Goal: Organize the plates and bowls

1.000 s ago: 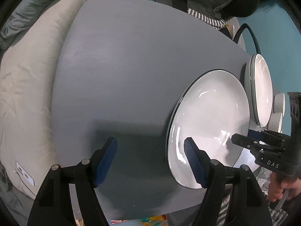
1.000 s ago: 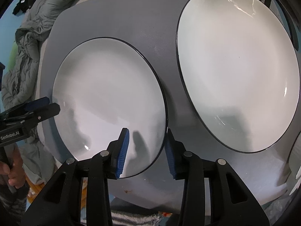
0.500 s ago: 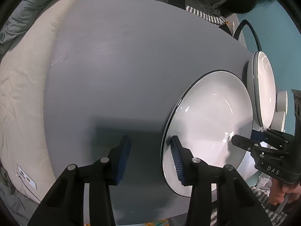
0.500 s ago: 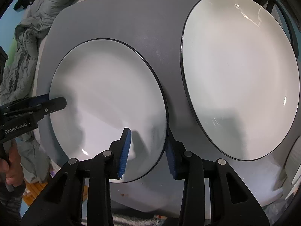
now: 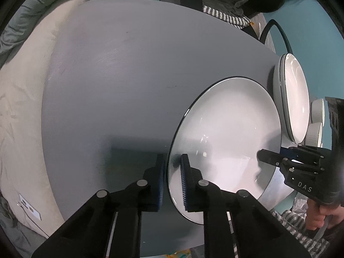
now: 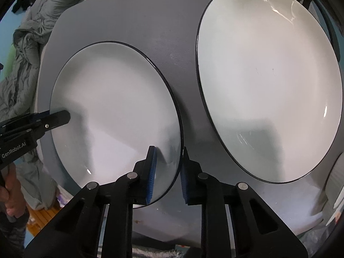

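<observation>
Left gripper [image 5: 173,178] is clamped tight on the near-left rim of the smaller plate [image 5: 228,133], one blue pad on the white face, the other tucked outside the dark edge. Across that same plate, the right gripper [image 6: 166,167] straddles the opposite rim and its jaws are closing, the left pad over the white surface, the right pad outside the rim; whether the pads already press on the rim is hard to say from here. So that plate sits on the grey table [image 5: 129,75] near its front edge, with a gripper at each side.

Moving outward: just beside it, apart by a strip of bare table, lies the larger plate [image 6: 268,81], also white with a dark rim, flat on the tabletop. Past that, at the table's far right edge, two small white bowls [image 5: 317,112] stand close together; in the right wrist view only a blurred sliver of them shows.

A hand [image 5: 318,217] grips the right gripper's handle at the lower right; another hand [image 6: 10,195] holds the left one.

Around the table: a cream cushion [image 5: 19,111] along its left side, a crumpled grey-green blanket [image 6: 19,71], a striped cloth [image 5: 225,16] at the far edge, and a black cable [image 5: 277,26] looping against a teal wall.
</observation>
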